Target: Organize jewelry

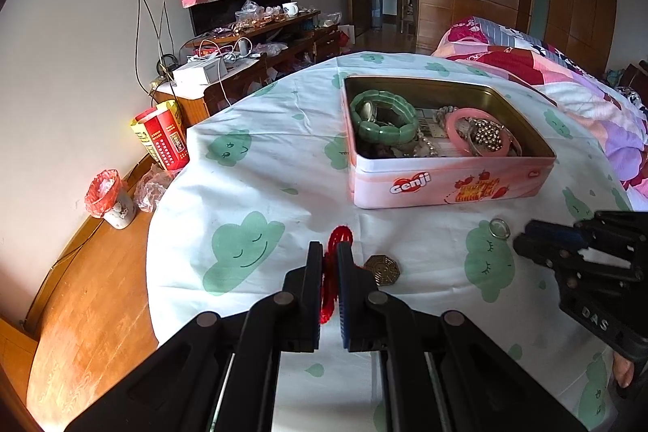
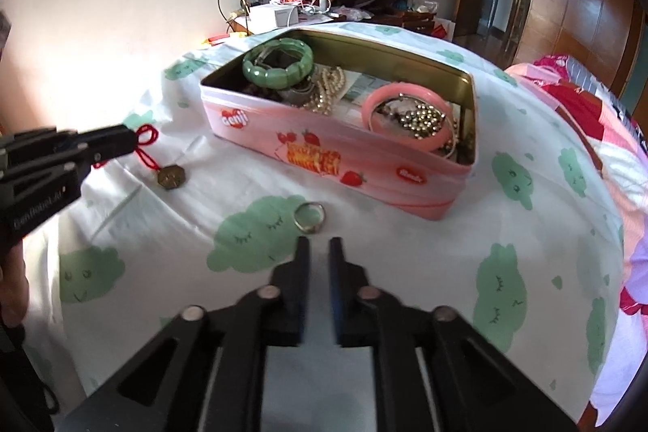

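Observation:
My left gripper (image 1: 329, 250) is shut on the red cord (image 1: 339, 235) of a brass octagonal pendant (image 1: 382, 269), which rests on the cloth; the pendant also shows in the right wrist view (image 2: 171, 177). A silver ring (image 2: 309, 216) lies on the cloth just ahead of my right gripper (image 2: 319, 243), whose jaws stand a little apart with nothing between them. The open pink tin (image 1: 445, 181) holds a green bead bracelet (image 1: 382, 120), a pink bangle (image 1: 482, 130), pearls and metal beads. The tin shows in the right wrist view (image 2: 364, 169) too.
The tin sits on a round table under a white cloth with green cloud prints (image 1: 243, 245). A bed with a pink quilt (image 1: 567, 75) lies to the right. A cluttered sideboard (image 1: 251, 59), red boxes (image 1: 162, 136) and a small bin (image 1: 107, 197) stand to the left.

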`<state>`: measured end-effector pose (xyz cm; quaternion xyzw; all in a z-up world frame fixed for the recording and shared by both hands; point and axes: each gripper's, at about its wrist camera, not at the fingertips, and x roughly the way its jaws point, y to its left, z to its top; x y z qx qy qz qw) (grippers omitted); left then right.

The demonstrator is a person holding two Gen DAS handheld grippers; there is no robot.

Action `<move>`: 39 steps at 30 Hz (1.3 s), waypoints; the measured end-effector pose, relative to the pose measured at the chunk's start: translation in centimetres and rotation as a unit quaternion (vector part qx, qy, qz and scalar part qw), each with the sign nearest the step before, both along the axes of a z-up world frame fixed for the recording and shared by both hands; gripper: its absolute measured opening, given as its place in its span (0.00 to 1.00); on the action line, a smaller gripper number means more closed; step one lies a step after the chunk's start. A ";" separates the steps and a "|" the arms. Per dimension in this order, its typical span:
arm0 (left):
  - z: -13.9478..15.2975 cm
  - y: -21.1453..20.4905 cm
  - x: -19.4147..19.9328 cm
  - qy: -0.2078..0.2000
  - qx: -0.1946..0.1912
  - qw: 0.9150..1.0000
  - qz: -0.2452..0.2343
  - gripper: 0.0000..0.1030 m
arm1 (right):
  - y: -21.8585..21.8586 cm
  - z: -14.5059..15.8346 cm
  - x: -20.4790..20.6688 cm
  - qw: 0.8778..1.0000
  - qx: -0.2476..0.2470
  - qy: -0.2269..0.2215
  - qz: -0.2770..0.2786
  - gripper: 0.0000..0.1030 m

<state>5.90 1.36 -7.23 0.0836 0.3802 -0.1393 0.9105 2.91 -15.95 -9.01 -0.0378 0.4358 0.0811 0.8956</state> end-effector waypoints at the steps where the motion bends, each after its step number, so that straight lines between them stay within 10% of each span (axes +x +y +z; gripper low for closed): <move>1: -0.1 0.0 0.1 0.002 0.000 1.000 -0.002 0.06 | 0.1 0.1 0.4 1.000 -0.001 0.001 -0.001 0.16; 4: -0.3 0.0 0.2 0.006 0.001 1.000 -0.005 0.06 | 0.3 0.0 1.4 1.000 0.000 0.009 -0.001 0.17; 8: -0.4 -0.1 0.1 0.008 0.001 1.000 -0.007 0.06 | 0.7 -0.4 2.5 1.000 0.010 0.026 0.008 0.43; 19: 0.3 -0.2 -0.3 -0.009 0.003 1.000 -0.005 0.06 | 1.3 -0.4 1.2 1.000 -0.019 0.014 0.013 0.05; 27: 0.0 -0.4 -0.2 -0.004 0.004 1.000 -0.007 0.06 | 0.5 0.1 0.6 1.000 0.002 0.009 0.008 0.09; 30: 0.2 -0.4 0.1 -0.010 0.006 1.000 -0.006 0.06 | 0.6 0.2 1.7 1.000 -0.001 0.011 0.003 0.31; 39: 0.8 -1.0 1.1 -0.018 0.009 1.000 -0.015 0.06 | 2.0 -0.4 3.4 1.000 -0.015 0.024 0.004 0.21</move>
